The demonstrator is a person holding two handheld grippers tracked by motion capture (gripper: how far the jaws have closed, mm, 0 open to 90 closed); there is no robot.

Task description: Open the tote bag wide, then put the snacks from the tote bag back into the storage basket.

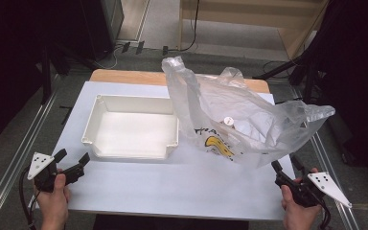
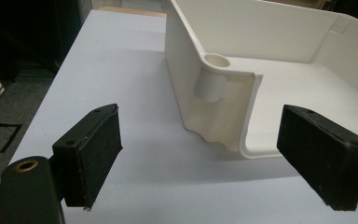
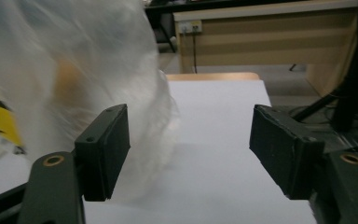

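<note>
While both claws gape, the bag (image 1: pixel 249 120) perhaps touches the tray (image 1: pixel 132 125).

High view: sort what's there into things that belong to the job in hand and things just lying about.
Belongs to the job:
- clear plastic bag with yellow print, something small inside
- white bin, empty
- left gripper, open, near the bin's corner
- right gripper, open, beside the bag

Just lying about:
- wooden furniture behind the table
- cables on the floor
</note>
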